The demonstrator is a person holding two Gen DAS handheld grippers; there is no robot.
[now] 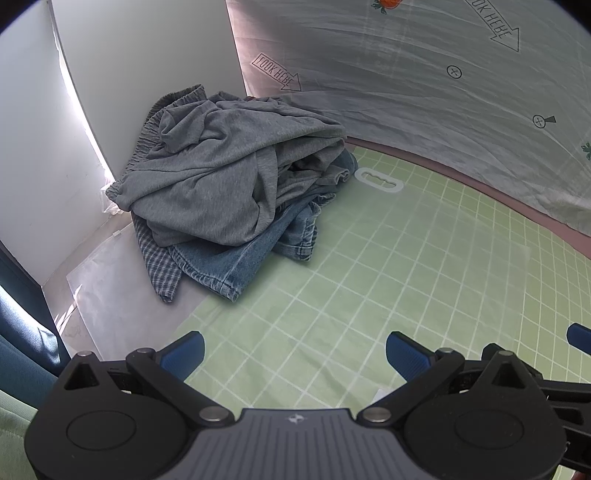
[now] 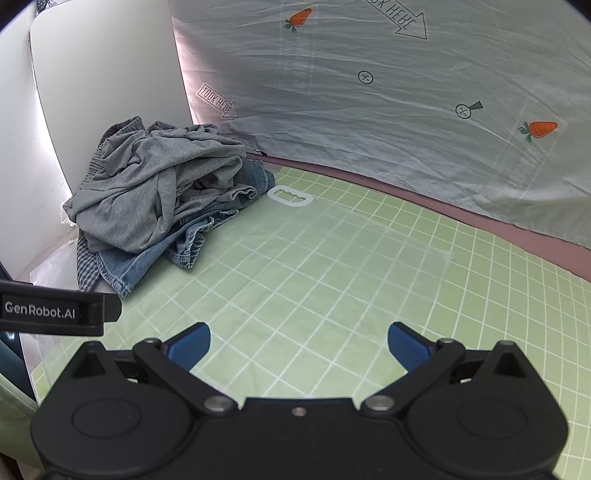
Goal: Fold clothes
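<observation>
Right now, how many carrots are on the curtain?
2 in the right wrist view: one carrot near the top of the cloth backdrop, another carrot far right. More may lie outside the picture.

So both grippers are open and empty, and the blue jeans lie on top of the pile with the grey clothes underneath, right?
Not quite: in the left wrist view the grey clothes lie on top and the blue jeans underneath. Left gripper and right gripper are indeed open and empty.

We read "LOOK HERE" inside arrow outlines printed on the pale backdrop sheet [image 2: 369, 110], with crossed-circle marks and orange carrots near them. "GenRobot.AI" stands in white on the black left gripper body [image 2: 55, 312]; its centre emblem seems a small logo.
</observation>
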